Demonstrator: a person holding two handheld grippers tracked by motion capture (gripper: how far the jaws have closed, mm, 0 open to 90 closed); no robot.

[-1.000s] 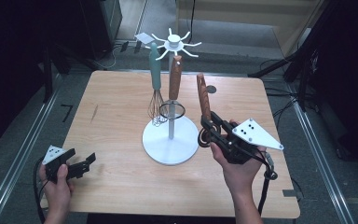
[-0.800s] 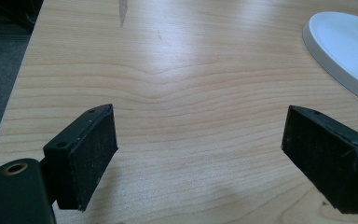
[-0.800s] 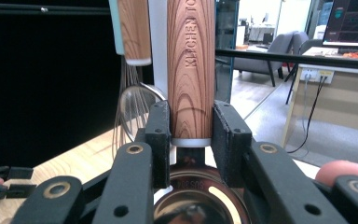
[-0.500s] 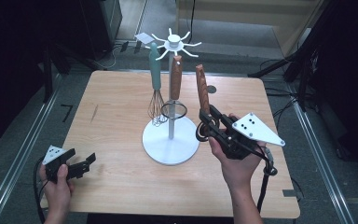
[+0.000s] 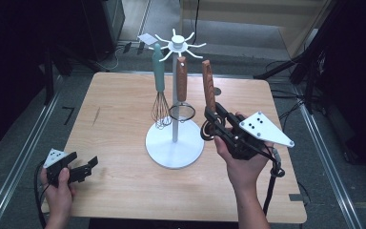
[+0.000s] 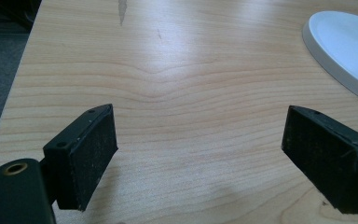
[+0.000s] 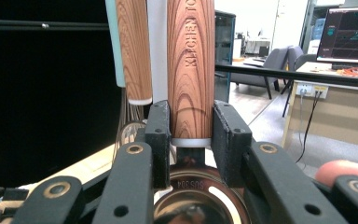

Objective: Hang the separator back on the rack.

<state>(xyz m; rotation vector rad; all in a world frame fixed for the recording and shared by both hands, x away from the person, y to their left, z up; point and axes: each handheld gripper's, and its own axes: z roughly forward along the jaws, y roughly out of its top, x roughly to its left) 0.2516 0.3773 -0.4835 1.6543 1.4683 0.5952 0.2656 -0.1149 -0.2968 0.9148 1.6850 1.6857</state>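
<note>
The wooden-handled utensil stands nearly upright, its long axis running toward twelve o'clock with the handle tip up and the metal head down, just at three o'clock of the white rack's pole. The right gripper is clenched on the handle's lower end, both pads pressing it. The left gripper stands wide apart, holding nothing, above the table at seven o'clock.

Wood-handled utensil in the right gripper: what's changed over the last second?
The right gripper, shut on the wood-handled utensil, has carried it left toward the white rack, handle more upright. The whisk, hanging strainer and open left gripper stayed put.
</note>
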